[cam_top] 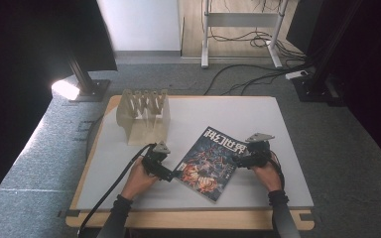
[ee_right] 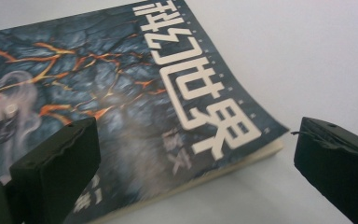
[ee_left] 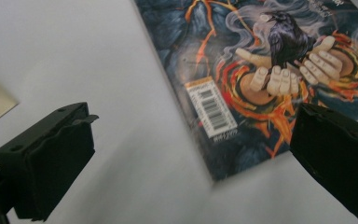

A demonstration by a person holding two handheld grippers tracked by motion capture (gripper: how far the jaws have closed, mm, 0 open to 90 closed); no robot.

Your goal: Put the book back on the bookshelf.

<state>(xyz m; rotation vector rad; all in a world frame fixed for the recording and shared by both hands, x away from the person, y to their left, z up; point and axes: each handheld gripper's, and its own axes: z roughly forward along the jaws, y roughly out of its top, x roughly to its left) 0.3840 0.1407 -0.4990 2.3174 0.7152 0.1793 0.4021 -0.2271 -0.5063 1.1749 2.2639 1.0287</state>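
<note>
A magazine with a dark blue and orange cover lies flat and skewed on the white table. My left gripper sits at the magazine's left edge, jaws wide open. In the left gripper view the magazine shows a barcode label and a raven on hands, and its corner lies between the open jaws. My right gripper is at the magazine's right edge, open. In the right gripper view the magazine with white title characters lies between and just beyond the jaws.
A wooden slotted rack stands at the table's back left, just behind my left hand. Cables trail from both grippers toward the near edge. Beyond the table are a stand base, floor cables and desk legs.
</note>
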